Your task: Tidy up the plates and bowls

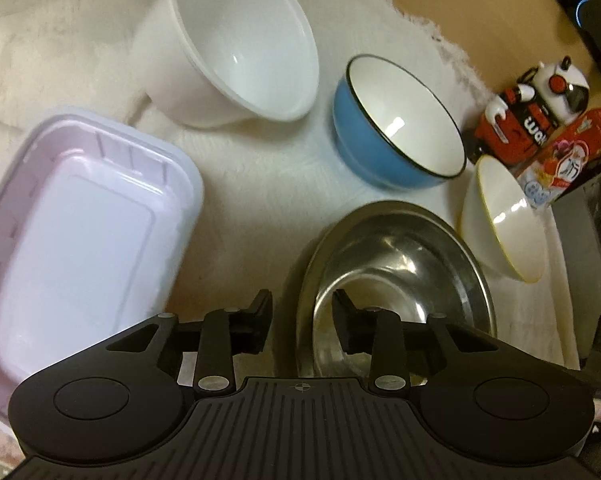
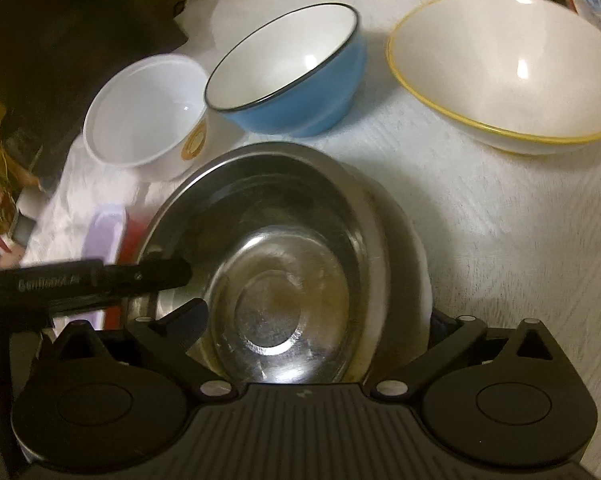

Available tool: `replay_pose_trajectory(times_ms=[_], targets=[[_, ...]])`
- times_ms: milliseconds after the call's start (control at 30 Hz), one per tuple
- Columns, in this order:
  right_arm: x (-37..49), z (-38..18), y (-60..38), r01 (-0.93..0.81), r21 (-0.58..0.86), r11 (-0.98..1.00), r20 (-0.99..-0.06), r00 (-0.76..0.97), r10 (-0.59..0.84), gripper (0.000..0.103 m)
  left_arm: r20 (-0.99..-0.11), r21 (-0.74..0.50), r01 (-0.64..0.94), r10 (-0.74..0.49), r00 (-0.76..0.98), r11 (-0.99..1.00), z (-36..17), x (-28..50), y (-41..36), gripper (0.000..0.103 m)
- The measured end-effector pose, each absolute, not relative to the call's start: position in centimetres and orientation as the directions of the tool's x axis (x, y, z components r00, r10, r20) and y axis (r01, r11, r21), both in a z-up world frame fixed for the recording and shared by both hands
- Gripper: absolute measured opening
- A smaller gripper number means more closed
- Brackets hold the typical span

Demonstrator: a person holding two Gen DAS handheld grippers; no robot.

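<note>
Now the left gripper (image 1: 302, 312) fingers straddle the steel bowl (image 1: 392, 264) rim, not clamping; the right gripper (image 2: 320, 320) fingers stand spread wide around it, released. Beyond the steel bowl sit the blue bowl (image 1: 396, 128) and white bowl (image 1: 240, 44).

Matte black hand-held gripper (image 1: 302, 312): ribbed body, round side discs, silver pivot screws, grooved finger pads.

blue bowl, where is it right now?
The blue bowl sits upright on the white cloth, between the white bowl and yellow-rimmed bowl, beyond the steel bowl.
</note>
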State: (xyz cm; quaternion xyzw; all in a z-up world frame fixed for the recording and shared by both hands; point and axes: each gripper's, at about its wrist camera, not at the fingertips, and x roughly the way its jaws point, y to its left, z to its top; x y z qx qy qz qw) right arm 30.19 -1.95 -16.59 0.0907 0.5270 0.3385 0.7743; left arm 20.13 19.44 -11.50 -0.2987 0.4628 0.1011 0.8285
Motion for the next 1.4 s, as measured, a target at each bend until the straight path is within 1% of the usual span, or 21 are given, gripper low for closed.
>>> replay_pose_trajectory(times_ms=[167, 233, 300, 333, 367, 433, 500, 567, 633, 700, 733, 800, 867, 900, 1000, 1100, 1167, 1233, 1300, 1333, 1400], targets=[[31.9, -16.8, -2.8, -0.364, 0.575, 0.733, -0.74, 0.152, 0.656, 0.103, -0.833, -0.391, -0.452, -0.1, 0.543, 0.802, -11.6, 19.9, 19.5, 0.036], [32.1, -16.9, -2.8, -0.379, 0.581, 0.72, -0.732, 0.143, 0.666, 0.103, -0.835, -0.397, -0.451, -0.111, 0.539, 0.8, -11.8, 19.8, 19.5, 0.036], [31.5, -16.8, -2.8, -0.391, 0.564, 0.727, -0.734, 0.165, 0.658, 0.101, -0.835, -0.393, -0.449, -0.107, 0.54, 0.803, -11.8, 19.9, 19.3, 0.036], [31.1, -16.6, -2.7, -0.402, 0.541, 0.739, -0.743, 0.183, 0.644, 0.097, -0.835, -0.385, -0.448, -0.097, 0.542, 0.807, -11.5, 19.9, 19.2, 0.036], [30.7, -16.3, -2.5, -0.42, 0.506, 0.753, -0.753, 0.21, 0.624, 0.095, -0.832, -0.371, -0.442, -0.08, 0.549, 0.817, -10.9, 19.9, 19.1, 0.036], [29.5, -14.9, -2.5, -0.474, 0.414, 0.777, -0.751, 0.303, 0.586, 0.095, -0.821, -0.342, -0.429, -0.043, 0.57, 0.836, -9.6, 19.9, 18.9, 0.036], [28.3, -13.0, -2.6, -0.525, 0.31, 0.793, -0.723, 0.412, 0.555, 0.095, -0.804, -0.313, -0.424, 0.0, 0.595, 0.85, -8.1, 20.1, 18.7, 0.036], [27.3, -10.9, -3.3, -0.547, 0.212, 0.81, -0.669, 0.523, 0.528, 0.095, -0.771, -0.312, -0.408, 0.023, 0.637, 0.858, -6.3, 20.4, 18.4, 0.036], [26.8, -9.0, -4.7, -0.512, 0.124, 0.85, -0.586, 0.653, 0.479, 0.095, -0.732, -0.347, -0.363, -0.008, 0.681, 0.865, -4.8, 21.3, 17.7, 0.036], [26.7, -7.7, -6.6, -0.429, 0.076, 0.9, -0.502, 0.764, 0.406, 0.096, -0.703, -0.402, -0.293, -0.087, 0.706, 0.868, -4.0, 23.0, 16.6, 0.036], [27.1, -7.1, -7.7, -0.396, 0.069, 0.916, -0.489, 0.787, 0.377, 0.096, -0.697, -0.423, -0.267, -0.123, 0.707, 0.866, -3.9, 24.1, 15.8, 0.036], [28.6, -6.6, -10.1, -0.385, 0.106, 0.917, -0.513, 0.769, 0.382, 0.096, -0.694, -0.458, -0.235, -0.18, 0.698, 0.857, -4.2, 26.2, 14.0, 0.036], [30.5, -6.5, -12.7, -0.373, 0.166, 0.913, -0.563, 0.724, 0.398, 0.096, -0.69, -0.482, -0.203, -0.227, 0.688, 0.852, -4.9, 28.6, 12.2, 0.036], [31.5, -6.6, -13.8, -0.361, 0.192, 0.913, -0.591, 0.7, 0.401, 0.096, -0.694, -0.481, -0.201, -0.231, 0.682, 0.853, -5.4, 29.6, 11.5, 0.036], [34.4, -7.4, -16.0, -0.328, 0.233, 0.915, -0.644, 0.653, 0.398, 0.095, -0.744, -0.44, -0.254, -0.191, 0.641, 0.861, -7.0, 32.9, 9.6, 0.036], [36.5, -8.7, -16.2, -0.33, 0.207, 0.921, -0.659, 0.648, 0.38, 0.092, -0.784, -0.398, -0.29, -0.158, 0.601, 0.87, -8.4, 35.1, 8.8, 0.036], [38.0, -9.5, -15.7, -0.355, 0.215, 0.91, -0.664, 0.63, 0.403, 0.088, -0.806, -0.371, -0.305, -0.141, 0.575, 0.877, -9.3, 36.6, 8.2, 0.036], [39.5, -10.5, -15.0, -0.372, 0.229, 0.9, -0.674, 0.606, 0.422, 0.081, -0.82, -0.35, -0.313, -0.128, 0.557, 0.883, -9.9, 37.4, 8.2, 0.036], [41.1, -11.6, -14.0, -0.384, 0.243, 0.891, -0.69, 0.577, 0.437, 0.078, -0.833, -0.341, -0.324, -0.123, 0.539, 0.882, -10.5, 38.2, 8.0, 0.036], [41.8, -12.3, -13.5, -0.388, 0.249, 0.887, -0.699, 0.561, 0.442, 0.075, -0.834, -0.344, -0.324, -0.129, 0.537, 0.881, -10.9, 38.5, 7.9, 0.036], [43.3, -13.7, -12.4, -0.388, 0.262, 0.884, -0.727, 0.523, 0.445, 0.063, -0.836, -0.345, -0.32, -0.134, 0.532, 0.883, -11.3, 39.0, 7.9, 0.035]])
